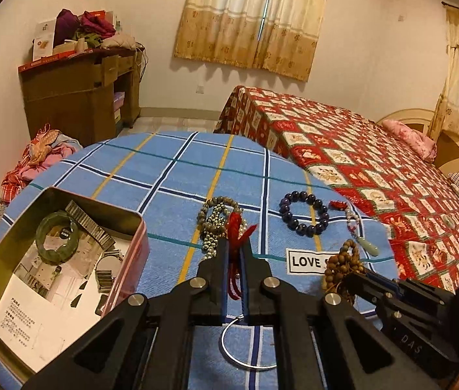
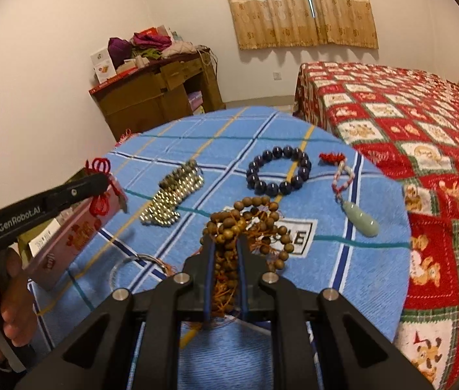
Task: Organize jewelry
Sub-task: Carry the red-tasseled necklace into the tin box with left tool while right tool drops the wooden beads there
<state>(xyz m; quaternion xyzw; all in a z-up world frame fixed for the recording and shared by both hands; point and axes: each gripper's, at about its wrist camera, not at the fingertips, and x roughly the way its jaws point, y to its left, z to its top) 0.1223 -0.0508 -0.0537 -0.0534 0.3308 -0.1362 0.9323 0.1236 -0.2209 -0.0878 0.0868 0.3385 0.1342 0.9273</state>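
L tool [image 1: 234,243] pinches red cord over blue plaid cloth [image 1: 171,175], bed [image 1: 359,149] beside.

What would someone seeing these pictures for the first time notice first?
Probably the two black tools up front: the left tool shut on a red knotted cord, the right tool shut on a bunch of brown wooden beads. Next, the dark purple bead bracelet on the blue plaid cloth, and the open tin at left holding a green bangle.

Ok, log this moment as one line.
left tool: shut on red knotted cord | right tool: shut on wooden bead strand | tin: open
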